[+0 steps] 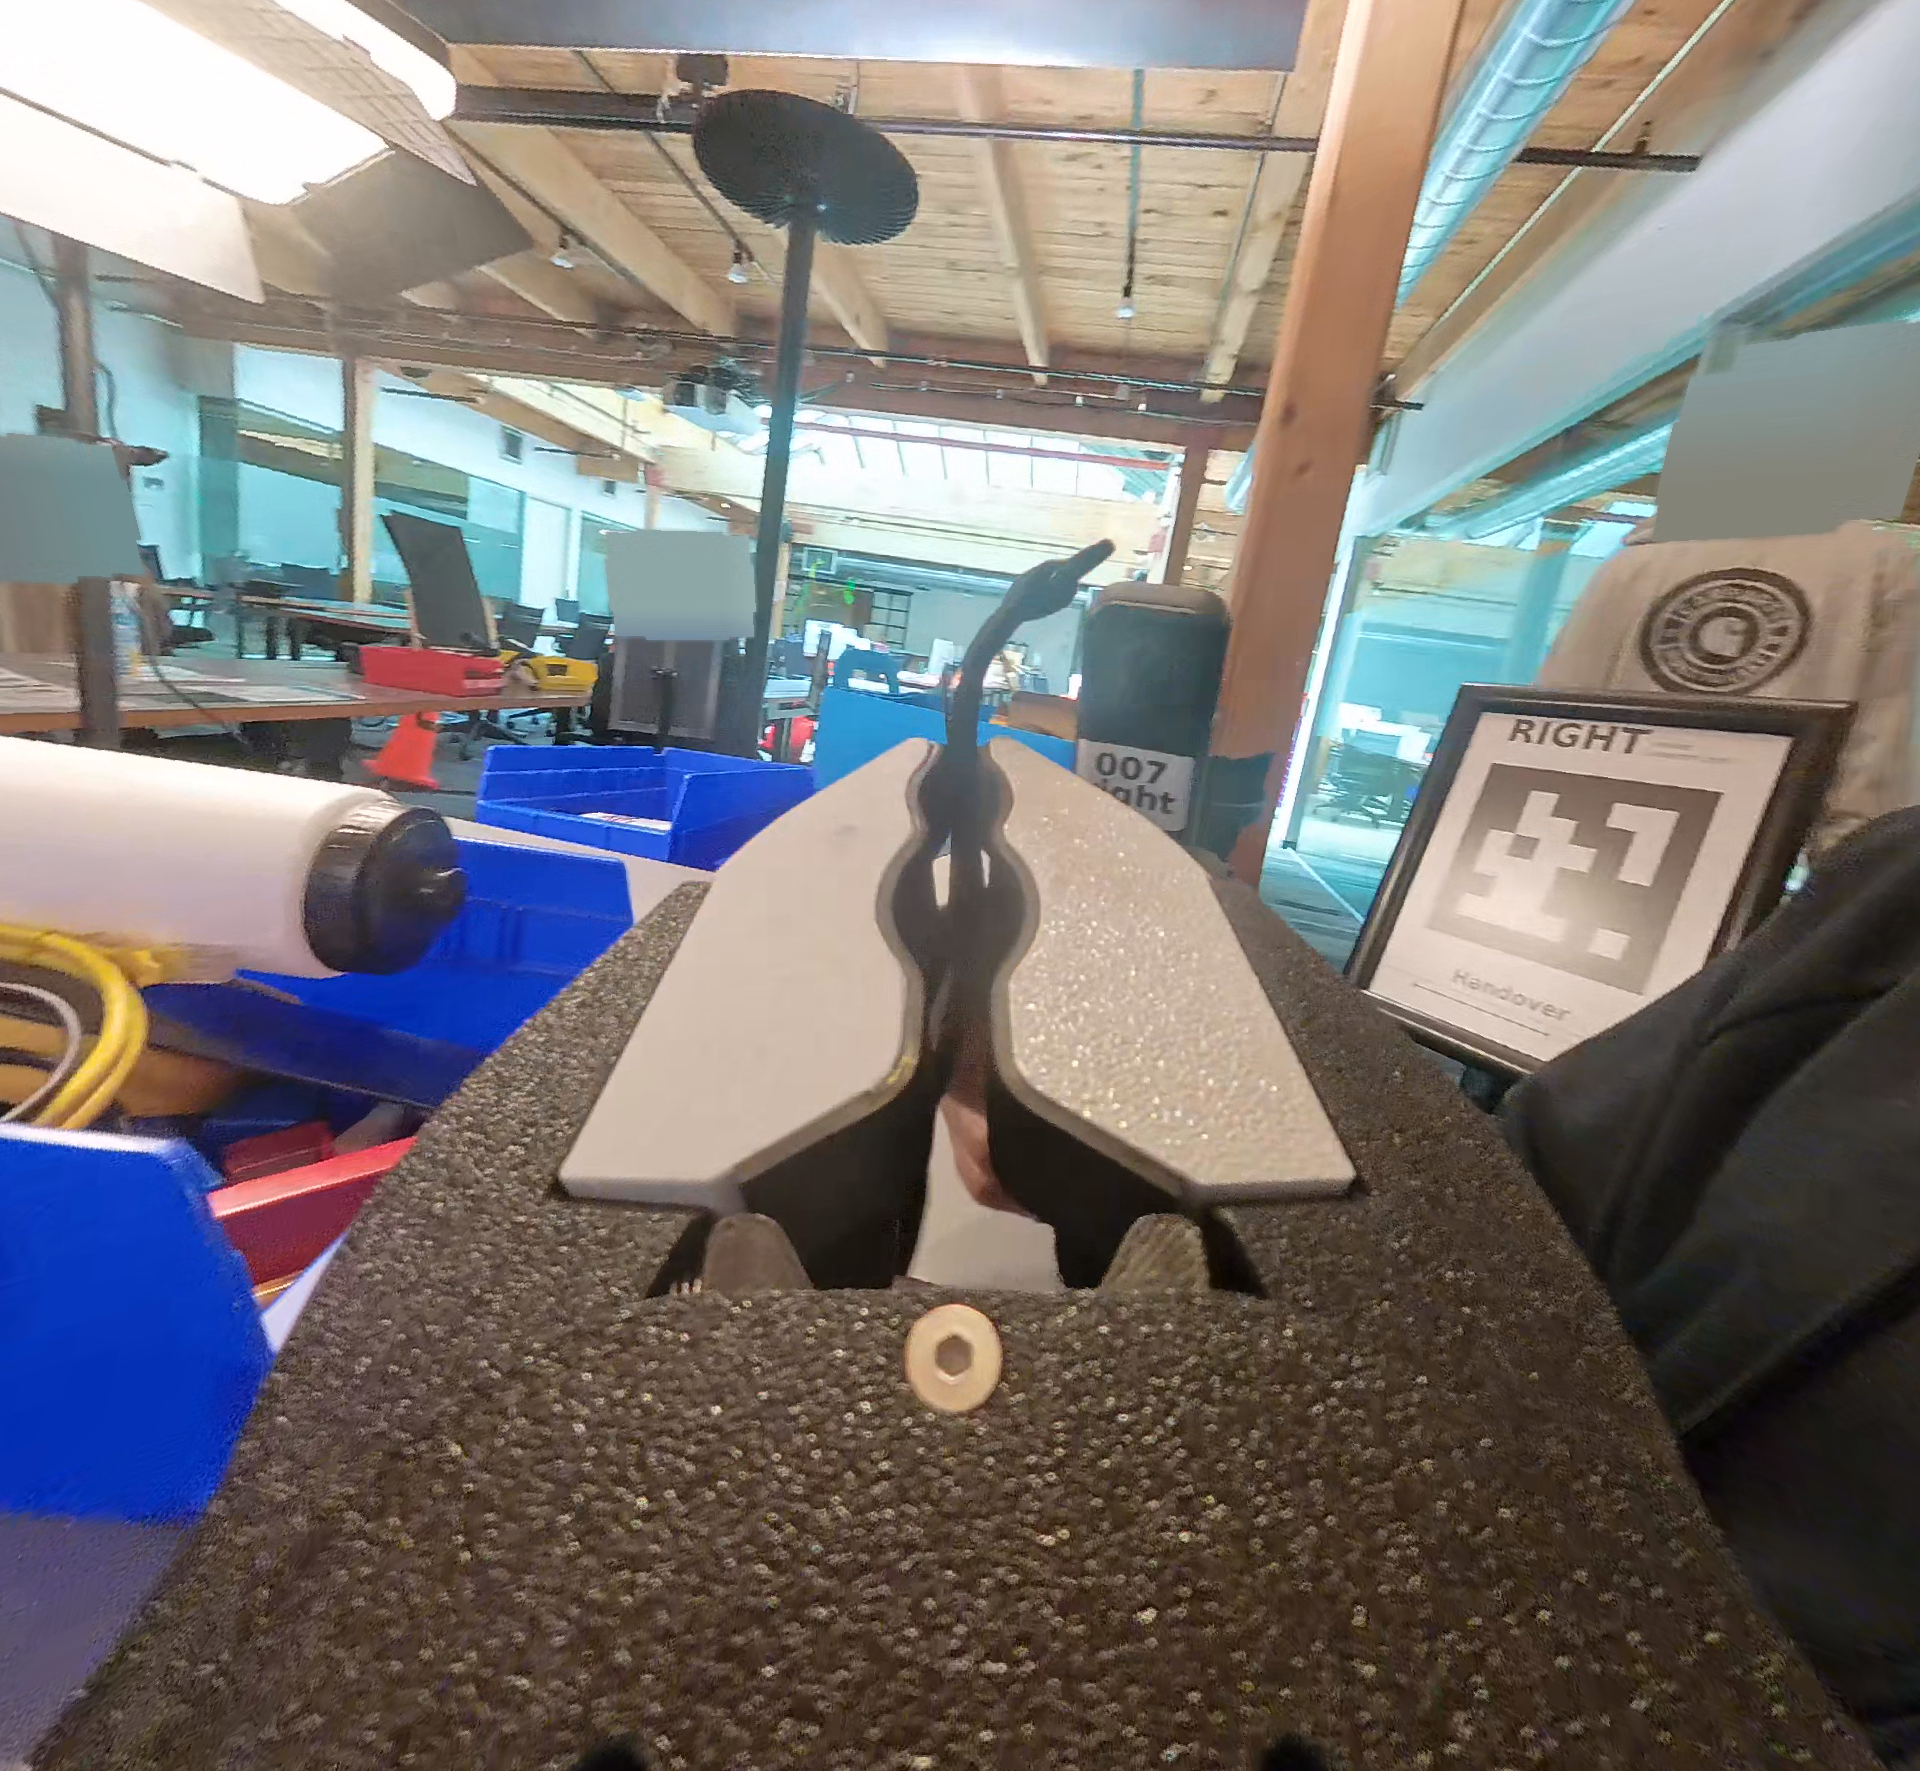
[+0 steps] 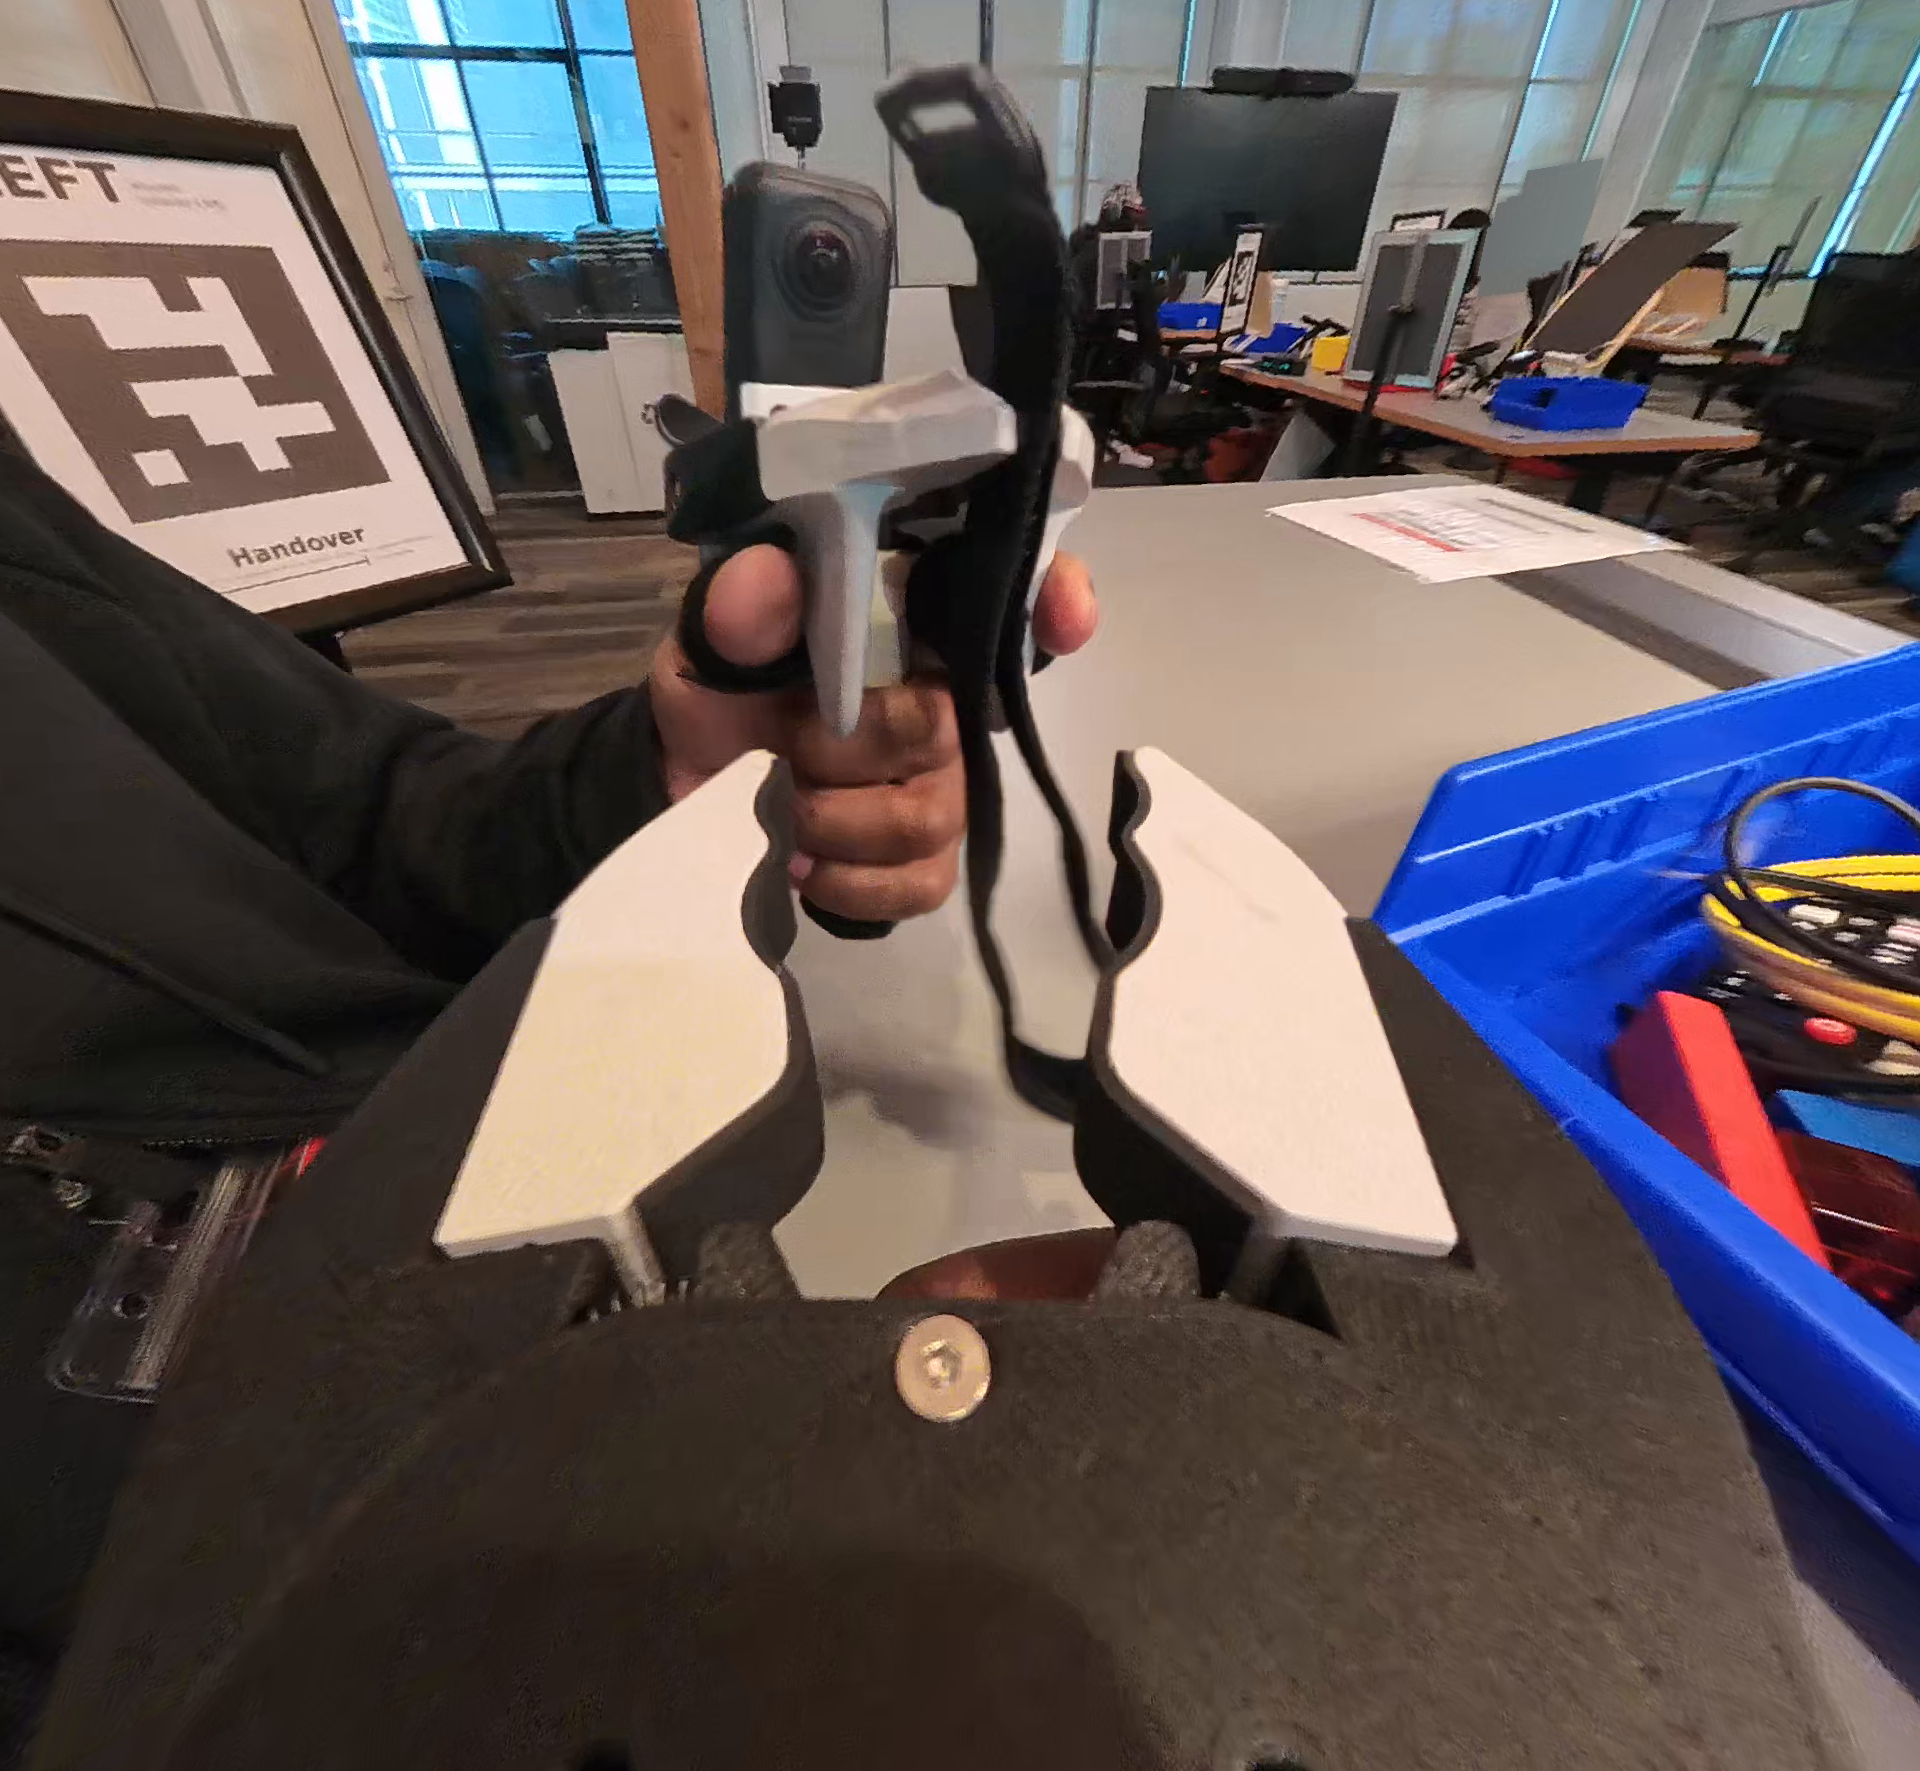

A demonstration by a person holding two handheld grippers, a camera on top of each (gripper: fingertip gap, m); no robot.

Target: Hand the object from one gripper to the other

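Left wrist view: we see the left gripper [image 1: 961, 848] clamped on the black strap [image 1: 982, 682], its end sticking up. The blue bin [image 1: 540, 900] holds a white bottle [image 1: 208, 854] and yellow cable [image 1: 99, 1025].

Right wrist view: right gripper [image 2: 945, 848] is spread apart, with the strap's tail hanging between its fingers, ungripped. Handover looks roughly half done: closing and release remain. The bin also holds red and purple blocks.

The left tongs [image 1: 961, 786] are clamped on a black strap [image 1: 987, 661], whose end curves upward above them.
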